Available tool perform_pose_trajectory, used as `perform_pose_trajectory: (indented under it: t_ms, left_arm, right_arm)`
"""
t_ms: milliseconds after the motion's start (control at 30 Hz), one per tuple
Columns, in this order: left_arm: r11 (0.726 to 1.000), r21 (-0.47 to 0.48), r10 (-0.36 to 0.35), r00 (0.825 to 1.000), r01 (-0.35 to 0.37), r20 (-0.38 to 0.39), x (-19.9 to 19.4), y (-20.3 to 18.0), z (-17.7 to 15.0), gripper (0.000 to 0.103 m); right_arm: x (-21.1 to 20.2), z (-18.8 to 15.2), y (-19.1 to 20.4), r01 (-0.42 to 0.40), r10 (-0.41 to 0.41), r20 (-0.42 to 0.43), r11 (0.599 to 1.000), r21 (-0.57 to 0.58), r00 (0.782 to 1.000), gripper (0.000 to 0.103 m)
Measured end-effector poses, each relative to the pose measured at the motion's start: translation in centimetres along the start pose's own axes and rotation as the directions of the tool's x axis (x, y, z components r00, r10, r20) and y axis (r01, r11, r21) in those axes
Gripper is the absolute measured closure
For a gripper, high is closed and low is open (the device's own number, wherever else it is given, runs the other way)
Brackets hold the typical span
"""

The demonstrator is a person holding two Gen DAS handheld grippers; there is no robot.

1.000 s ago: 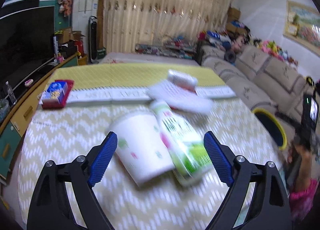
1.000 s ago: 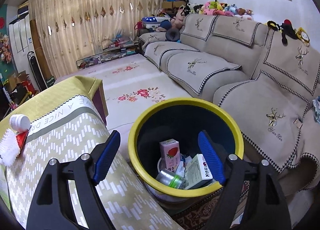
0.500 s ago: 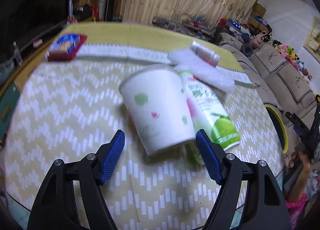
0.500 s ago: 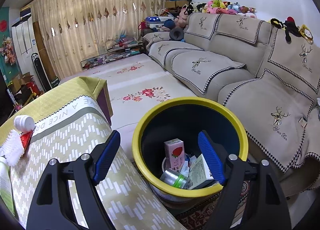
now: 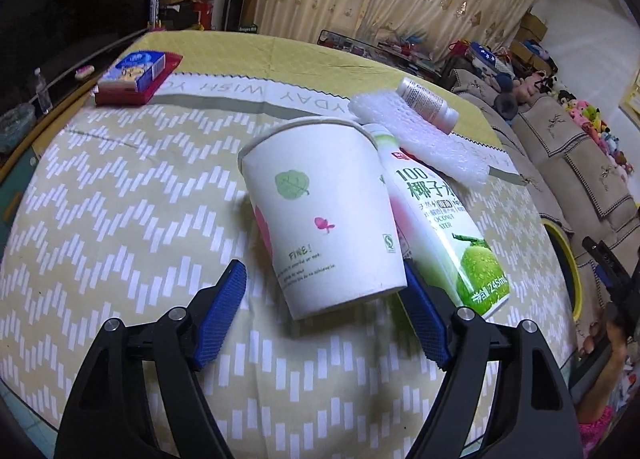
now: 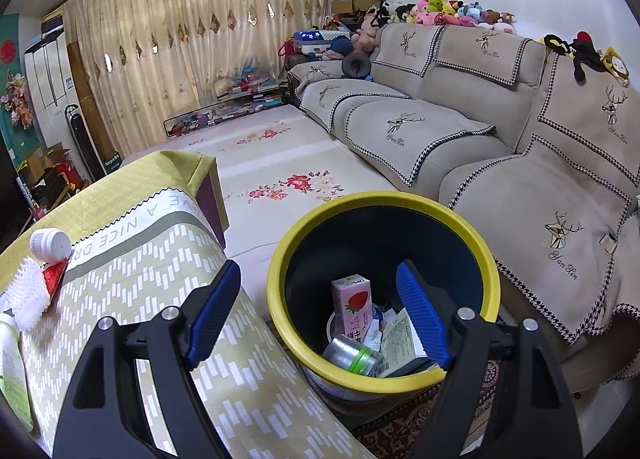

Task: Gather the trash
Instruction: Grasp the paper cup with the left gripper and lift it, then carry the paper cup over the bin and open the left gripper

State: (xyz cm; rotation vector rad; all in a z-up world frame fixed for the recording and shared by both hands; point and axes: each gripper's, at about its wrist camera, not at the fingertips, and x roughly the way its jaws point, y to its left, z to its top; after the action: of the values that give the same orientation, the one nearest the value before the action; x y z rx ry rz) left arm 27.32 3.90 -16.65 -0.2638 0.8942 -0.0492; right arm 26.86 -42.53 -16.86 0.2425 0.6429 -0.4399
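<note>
Paper cup [image 5: 324, 215] between spread left fingers [image 5: 219, 311], carton [image 5: 444, 235] touching

curtains [image 6: 160, 59] beige, drawn | sofa [image 6: 460, 131] beige, toy-topped | rug [image 6: 280, 163] floral

Left gripper [image 5: 322, 313]: black angular plastic arms, triangular cutouts, silver round screws at the joints, ribbed blue pads [image 5: 218, 319] on both fingers. Right gripper [image 6: 318, 313]: same build, black frame, silver screws, blue ridged pads [image 6: 422, 315].
</note>
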Motion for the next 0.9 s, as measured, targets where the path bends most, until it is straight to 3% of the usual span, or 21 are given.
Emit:
perform_pose_trajectory:
  t_ms: [67,367,533,733,900]
  left_arm:
    - [1.000,0.007,0.004,1.000,-0.004,0.014,-0.1,-0.1,0.1,0.045]
    - [0.995,0.057,0.079,0.991,-0.085,0.112,-2.0,0.5,0.4,0.045]
    - [0.986,0.115,0.095,0.978,-0.118,0.184,-5.3,-0.3,0.3,0.045]
    - [0.984,0.172,0.010,0.973,-0.052,0.232,-9.4,-3.4,0.3,0.045]
    - [0.961,0.275,-0.104,0.968,0.038,0.229,-11.1,-9.0,0.0,0.045]
  right_arm:
    - [0.0,0.0,0.1,-0.001,0.001,0.000,1.000,-0.003,1.000,0.027]
    - [0.1,-0.1,0.1,-0.010,0.010,-0.003,1.000,-0.003,1.000,0.027]
    - [-0.1,-0.1,0.0,-0.018,0.018,0.007,1.000,0.004,1.000,0.027]
    - [-1.0,-0.4,-1.4,-0.065,0.063,0.035,0.997,0.040,0.997,0.027]
    - [-2.3,-1.0,-5.0,-0.084,0.082,0.024,0.992,0.096,0.996,0.027]
